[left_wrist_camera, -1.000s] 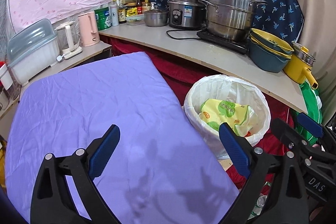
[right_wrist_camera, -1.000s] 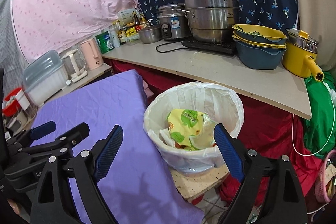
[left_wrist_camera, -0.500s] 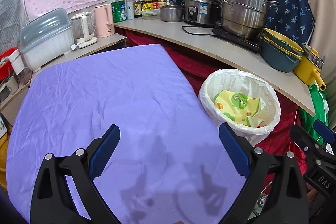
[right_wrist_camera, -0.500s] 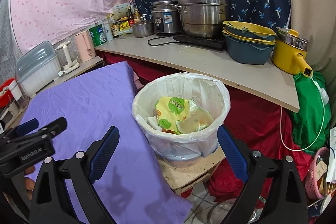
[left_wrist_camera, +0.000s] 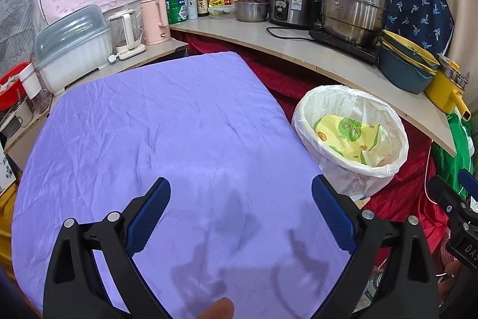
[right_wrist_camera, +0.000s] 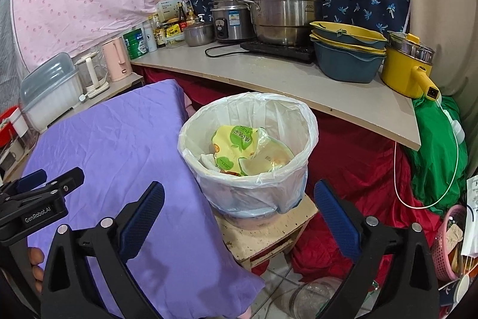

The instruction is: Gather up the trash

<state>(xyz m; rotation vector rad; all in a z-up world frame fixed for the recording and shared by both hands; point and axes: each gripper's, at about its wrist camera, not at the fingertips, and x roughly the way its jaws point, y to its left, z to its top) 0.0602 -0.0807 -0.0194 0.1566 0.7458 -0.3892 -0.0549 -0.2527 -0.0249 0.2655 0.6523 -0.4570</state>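
A trash bin lined with a white plastic bag (left_wrist_camera: 352, 136) stands on a low wooden stool right of the purple-covered table (left_wrist_camera: 167, 139). In it lies a yellow-green snack wrapper (left_wrist_camera: 349, 133) with other trash. The bin (right_wrist_camera: 248, 151) and wrapper (right_wrist_camera: 236, 145) also show in the right wrist view. My left gripper (left_wrist_camera: 240, 214) is open and empty above the table's near part. My right gripper (right_wrist_camera: 239, 214) is open and empty, in front of the bin and above the stool (right_wrist_camera: 266, 232).
A curved counter (right_wrist_camera: 283, 76) behind the bin holds steel pots (right_wrist_camera: 283, 5), a rice cooker, stacked basins (right_wrist_camera: 346, 53), a yellow pot and bottles. Kettles and a plastic box (left_wrist_camera: 71, 44) stand at the left. Red cloth hangs below the counter; a pink basket (right_wrist_camera: 448, 244) sits at the right.
Both grippers have drawn back and up from the bin, staying open. The bin now looks smaller and farther, and more of the purple table shows.
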